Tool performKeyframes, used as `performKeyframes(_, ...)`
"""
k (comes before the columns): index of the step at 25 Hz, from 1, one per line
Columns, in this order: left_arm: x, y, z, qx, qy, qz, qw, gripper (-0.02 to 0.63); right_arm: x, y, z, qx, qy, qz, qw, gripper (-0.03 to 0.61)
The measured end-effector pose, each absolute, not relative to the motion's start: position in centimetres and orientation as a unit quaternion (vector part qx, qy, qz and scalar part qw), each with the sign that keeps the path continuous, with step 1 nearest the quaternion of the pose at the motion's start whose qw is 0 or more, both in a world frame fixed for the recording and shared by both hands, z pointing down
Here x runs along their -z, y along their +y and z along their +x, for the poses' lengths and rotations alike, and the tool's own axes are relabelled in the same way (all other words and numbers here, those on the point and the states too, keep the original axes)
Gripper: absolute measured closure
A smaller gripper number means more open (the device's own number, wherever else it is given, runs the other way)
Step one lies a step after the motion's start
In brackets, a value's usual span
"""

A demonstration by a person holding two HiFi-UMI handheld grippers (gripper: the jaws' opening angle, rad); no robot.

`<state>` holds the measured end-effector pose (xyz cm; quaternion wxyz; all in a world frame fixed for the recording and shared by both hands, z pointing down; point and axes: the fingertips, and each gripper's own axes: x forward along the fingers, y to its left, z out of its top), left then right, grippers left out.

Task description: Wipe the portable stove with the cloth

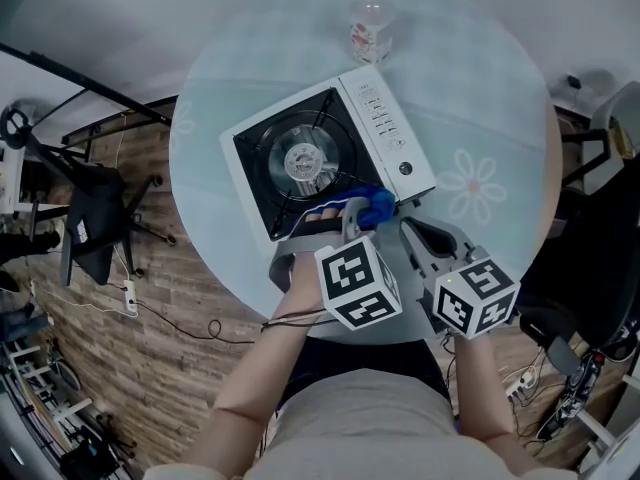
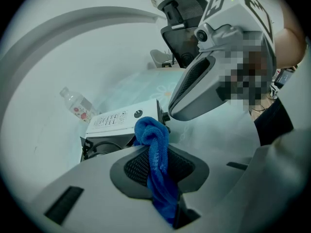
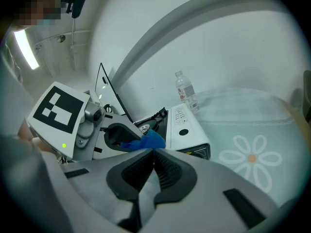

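Soft blue terry cloth wadded at the near corner of the white portable stove with its black burner top, on the round pale glass table.

The cloth looks light and floppy (it will bunch, not push), so its hanging tail is the sensible grip; the left gripper pinches it exactly so. The stove seems rigid but likely to skid on glass. The right gripper, jaws pressed together on nothing, sits just beside that corner. The table edge is near; open top lies rightward, and the clear plastic bottle stands well beyond.
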<state>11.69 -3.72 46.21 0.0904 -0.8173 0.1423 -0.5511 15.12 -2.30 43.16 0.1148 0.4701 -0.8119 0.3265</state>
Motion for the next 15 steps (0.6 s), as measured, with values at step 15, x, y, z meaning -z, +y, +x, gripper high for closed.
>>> performKeyframes(15, -45.81, -3.82, 11.82, 0.516, 0.162, -0.837, 0.085, 0.531, -42.65, -1.75, 15.06, -0.317, -0.811, 0.479, 0.111, 0.555)
